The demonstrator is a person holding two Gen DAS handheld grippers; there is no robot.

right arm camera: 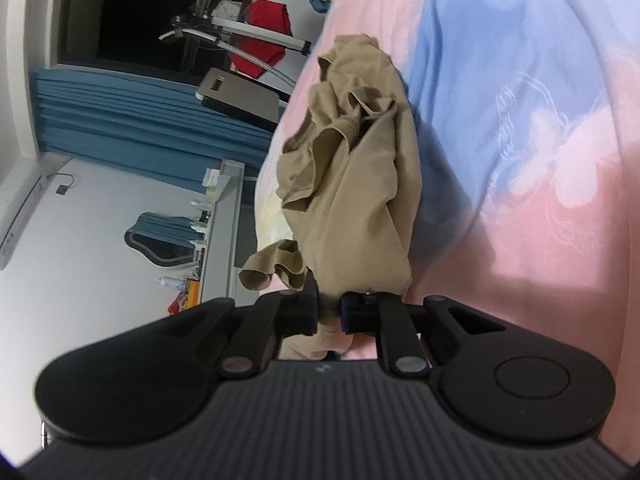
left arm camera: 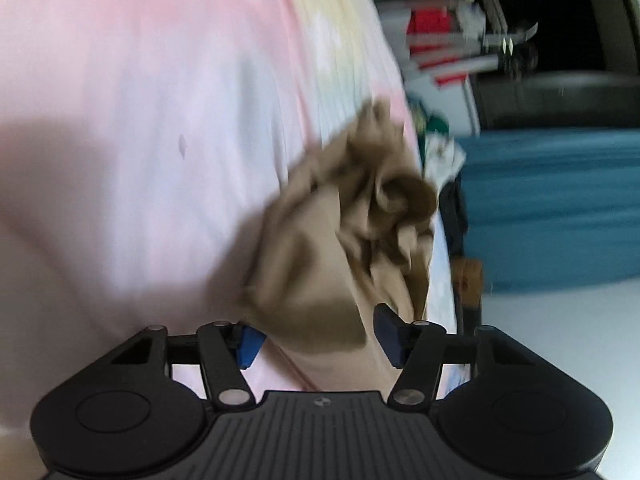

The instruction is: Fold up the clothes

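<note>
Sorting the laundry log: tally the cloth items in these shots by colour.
Tan: 1, the crumpled garment pinched in the right gripper
Pink and blue: 1, the bedspread
Red: 1, cloth hanging in the background
Blue: 1, curtain
Total: 4

A pink and blue bedsheet [right arm camera: 520, 160] with pale floral print fills the right. Beyond its far edge stand pleated blue curtains [right arm camera: 132, 120], a red umbrella [right arm camera: 268, 20], a dark window [right arm camera: 140, 12] and a white shelf [right arm camera: 224, 224] of small bottles.
</note>
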